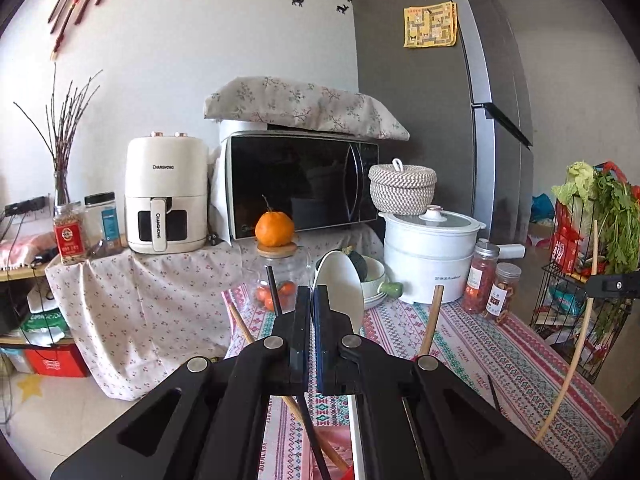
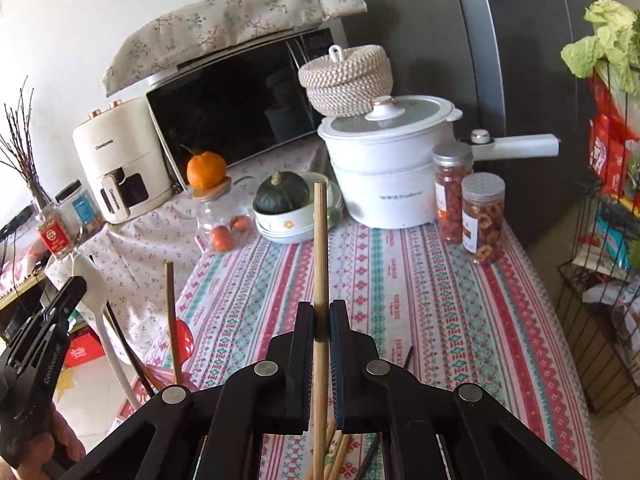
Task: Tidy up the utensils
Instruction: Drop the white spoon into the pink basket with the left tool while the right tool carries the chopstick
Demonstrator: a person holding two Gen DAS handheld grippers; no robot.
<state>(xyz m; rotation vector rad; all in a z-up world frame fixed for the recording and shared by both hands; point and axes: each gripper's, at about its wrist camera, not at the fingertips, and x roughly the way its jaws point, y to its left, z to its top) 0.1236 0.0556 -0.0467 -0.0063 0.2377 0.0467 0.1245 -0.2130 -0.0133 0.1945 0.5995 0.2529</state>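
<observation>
The left tool [image 1: 311, 300] pinches a white spoon [image 1: 339, 288] by its handle, bowl raised above the desk's [image 2: 420, 280] near edge. The right tool [image 2: 320, 312] is clamped on a bamboo chopstick [image 2: 320, 240] — upright, over the desk's near edge — with more chopsticks [image 2: 334, 452] below it.

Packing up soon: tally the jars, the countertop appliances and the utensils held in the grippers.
Jars: 5 - red-filled jar, ring-filled jar, glass jar, red-label jar, black-lid jar
Appliances: 3 - air fryer, microwave, electric pot
Held utensils: 2 - white spoon in left gripper, bamboo chopstick in right gripper
Total: 10
</observation>
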